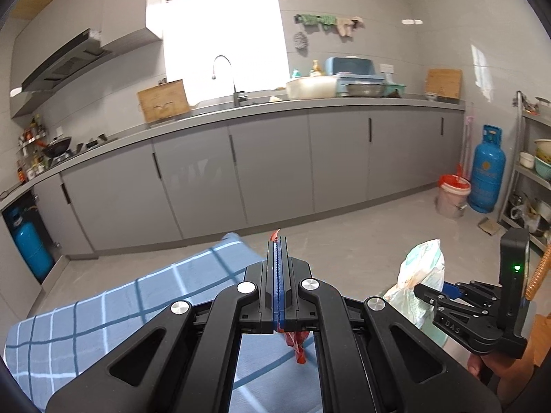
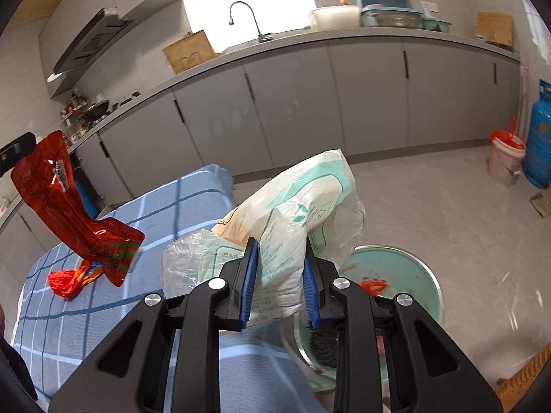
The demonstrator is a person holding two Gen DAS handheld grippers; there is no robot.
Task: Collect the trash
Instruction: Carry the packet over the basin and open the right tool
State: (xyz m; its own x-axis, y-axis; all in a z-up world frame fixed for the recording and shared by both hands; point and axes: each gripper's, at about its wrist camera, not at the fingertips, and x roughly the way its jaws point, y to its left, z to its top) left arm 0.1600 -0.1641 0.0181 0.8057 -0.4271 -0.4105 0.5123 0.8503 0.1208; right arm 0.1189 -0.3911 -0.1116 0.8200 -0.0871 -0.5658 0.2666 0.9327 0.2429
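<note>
a blue checked cloth (image 2: 113, 296) covers the bench. over its edge, the right gripper (image 2: 280, 284) has its jaws clamped on a white bag (image 2: 296, 213); the left gripper (image 1: 279, 285), jaws fully closed, pinches a red wrapper (image 2: 69, 203).

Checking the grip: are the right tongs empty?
No, the right tongs are shut on a white-green plastic bag.

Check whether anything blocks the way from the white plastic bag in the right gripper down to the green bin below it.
Nothing visible does. The white plastic bag, clamped in the right gripper, hangs beside the blue checked tablecloth, with the open green bin just below and to its right. Only red scraps lie inside the bin.
</note>
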